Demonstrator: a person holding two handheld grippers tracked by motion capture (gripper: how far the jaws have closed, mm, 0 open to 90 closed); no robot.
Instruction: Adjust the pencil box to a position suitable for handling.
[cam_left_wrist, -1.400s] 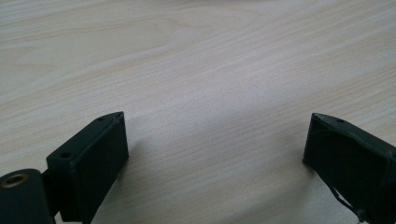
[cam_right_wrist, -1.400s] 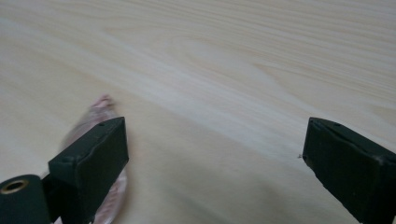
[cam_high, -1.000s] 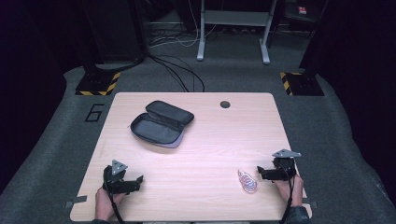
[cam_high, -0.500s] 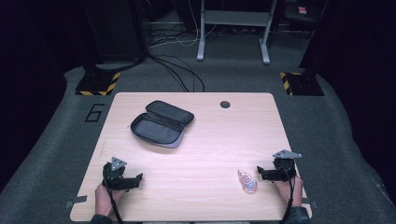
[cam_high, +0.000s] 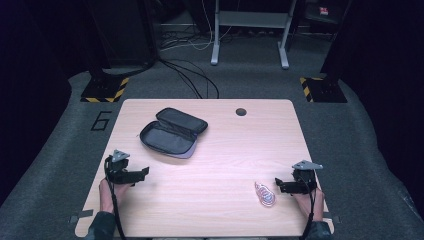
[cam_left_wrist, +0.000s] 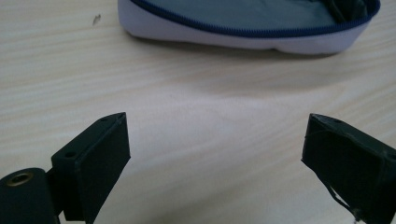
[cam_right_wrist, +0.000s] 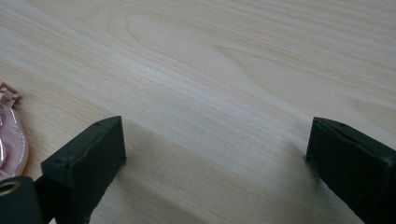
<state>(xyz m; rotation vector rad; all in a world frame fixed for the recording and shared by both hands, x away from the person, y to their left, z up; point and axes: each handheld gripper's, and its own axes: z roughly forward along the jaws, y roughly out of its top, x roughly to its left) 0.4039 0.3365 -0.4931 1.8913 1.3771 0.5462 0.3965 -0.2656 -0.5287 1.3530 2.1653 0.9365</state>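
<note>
An unzipped dark case (cam_high: 173, 132) with a grey lining and a pale outer shell lies open on the far left part of the wooden table (cam_high: 225, 150). Its near rim (cam_left_wrist: 243, 32) fills the top of the left gripper view. My left gripper (cam_high: 142, 173) stands open near the front left, a short way from the case, jaws wide apart with nothing between them (cam_left_wrist: 215, 154). A small pink coiled item (cam_high: 264, 194) lies near the front right. My right gripper (cam_high: 278, 186) stands open just right of it, and its edge (cam_right_wrist: 10, 135) shows beside the jaw.
A round cable hole (cam_high: 241, 111) sits near the table's far edge. Beyond the table are a metal stand (cam_high: 250, 35), floor cables (cam_high: 190, 75) and two yellow-and-black striped bases (cam_high: 105, 90) on grey carpet.
My left gripper has shifted slightly forward toward the case. The right gripper has barely moved.
</note>
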